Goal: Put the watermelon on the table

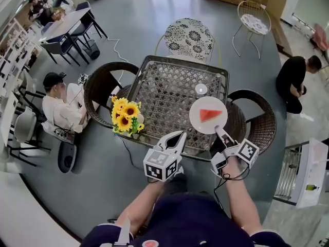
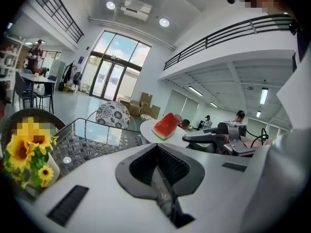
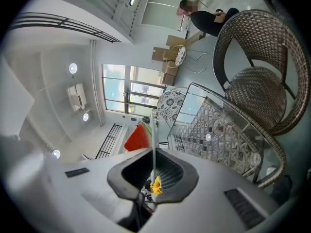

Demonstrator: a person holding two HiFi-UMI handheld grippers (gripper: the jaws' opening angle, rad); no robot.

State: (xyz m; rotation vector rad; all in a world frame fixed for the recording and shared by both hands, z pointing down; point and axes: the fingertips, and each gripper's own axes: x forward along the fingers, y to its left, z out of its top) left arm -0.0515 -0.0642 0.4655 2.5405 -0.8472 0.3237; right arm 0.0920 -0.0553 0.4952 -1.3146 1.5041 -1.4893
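A red watermelon slice (image 1: 209,115) (image 2: 165,125) (image 3: 137,139) lies on a round white plate (image 1: 198,118) (image 2: 148,130). The plate hangs over the near right corner of the glass-topped lattice table (image 1: 175,86) (image 2: 97,135) (image 3: 214,125). My right gripper (image 1: 218,130) (image 3: 153,164) is shut on the plate's near rim. In the right gripper view the plate (image 3: 153,130) shows edge-on as a thin line between the jaws. My left gripper (image 1: 180,136) (image 2: 160,174) is just left of the plate at the table's front edge, shut with nothing in it.
Sunflowers in a vase (image 1: 126,116) (image 2: 24,152) stand on the table's near left corner, and a small white round thing (image 1: 201,89) lies further back. Wicker chairs (image 1: 103,84) (image 1: 257,122) flank the table. A patterned chair (image 1: 189,35) stands behind it. A person (image 1: 59,107) sits at the left.
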